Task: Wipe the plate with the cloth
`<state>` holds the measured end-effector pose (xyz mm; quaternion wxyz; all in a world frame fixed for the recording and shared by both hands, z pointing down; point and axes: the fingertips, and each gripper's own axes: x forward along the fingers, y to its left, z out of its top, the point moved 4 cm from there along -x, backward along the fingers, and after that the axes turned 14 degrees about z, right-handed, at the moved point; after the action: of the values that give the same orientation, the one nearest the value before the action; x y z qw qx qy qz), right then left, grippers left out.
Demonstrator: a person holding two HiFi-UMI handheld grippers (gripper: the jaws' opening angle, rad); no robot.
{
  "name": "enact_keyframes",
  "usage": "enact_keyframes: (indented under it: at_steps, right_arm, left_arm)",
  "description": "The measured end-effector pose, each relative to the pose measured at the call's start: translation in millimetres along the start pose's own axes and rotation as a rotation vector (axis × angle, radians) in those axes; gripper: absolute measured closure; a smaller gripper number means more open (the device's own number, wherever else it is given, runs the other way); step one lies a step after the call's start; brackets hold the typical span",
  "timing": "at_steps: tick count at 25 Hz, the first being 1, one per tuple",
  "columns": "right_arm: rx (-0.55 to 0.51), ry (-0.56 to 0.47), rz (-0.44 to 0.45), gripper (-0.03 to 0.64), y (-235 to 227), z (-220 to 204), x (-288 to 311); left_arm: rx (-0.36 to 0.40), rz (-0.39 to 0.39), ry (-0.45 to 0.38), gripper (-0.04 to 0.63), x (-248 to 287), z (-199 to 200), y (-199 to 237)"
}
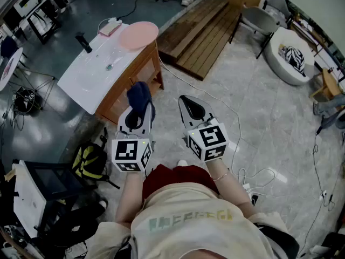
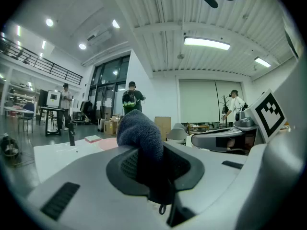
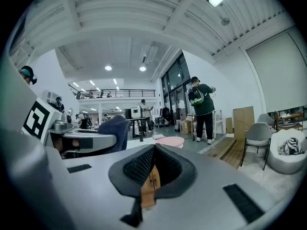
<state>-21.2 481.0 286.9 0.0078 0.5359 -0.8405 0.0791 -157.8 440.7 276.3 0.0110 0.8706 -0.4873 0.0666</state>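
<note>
Both hang above the floor in the head view, left gripper (image 1: pixel 138 112) and right gripper (image 1: pixel 190 106), well apart from the plate (image 1: pixel 138 35) on the table (image 1: pixel 86 77). Left gripper view: jaws clamp the cloth (image 2: pixel 141 133). Right gripper view: jaws together, empty.

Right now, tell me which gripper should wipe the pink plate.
Left. The left gripper is shut on the blue cloth and sits nearer the pink plate; the right gripper is shut on nothing.
</note>
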Motion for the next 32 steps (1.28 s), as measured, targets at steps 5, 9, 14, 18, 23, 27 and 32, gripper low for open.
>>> enact_keyframes:
  at_steps: [5, 9, 14, 18, 23, 27, 32]
  right_arm:
    - [0.037, 0.019, 0.007, 0.580, -7.9, -7.0, -10.4]
    - [0.072, 0.001, 0.027, 0.578, -18.0, -2.2, -4.0]
    - [0.081, -0.027, 0.023, 0.578, -36.9, 10.5, 11.7]
    - [0.090, -0.025, 0.018, 0.578, -65.7, 12.4, 42.7]
    - [0.107, -0.018, 0.007, 0.578, -110.3, 14.7, 110.9]
    - [0.126, 0.009, -0.003, 0.578, -147.9, 20.9, 180.9]
    - [0.153, 0.048, -0.013, 0.578, -190.1, 22.7, 247.5]
  left_arm:
    - [-0.011, 0.019, 0.006, 0.515, -2.5, 1.8, -7.9]
    - [0.000, 0.040, -0.002, 0.515, 4.4, 7.6, -2.7]
    - [-0.003, 0.069, 0.002, 0.515, 29.1, 10.0, 12.3]
    - [-0.010, 0.090, -0.008, 0.515, 70.3, 13.0, 31.8]
    - [-0.018, 0.094, 0.001, 0.515, 145.4, 11.1, 70.7]
    - [-0.038, 0.090, 0.020, 0.515, 213.5, 11.7, 108.8]
    - [-0.052, 0.089, 0.059, 0.515, 279.9, 8.3, 138.4]
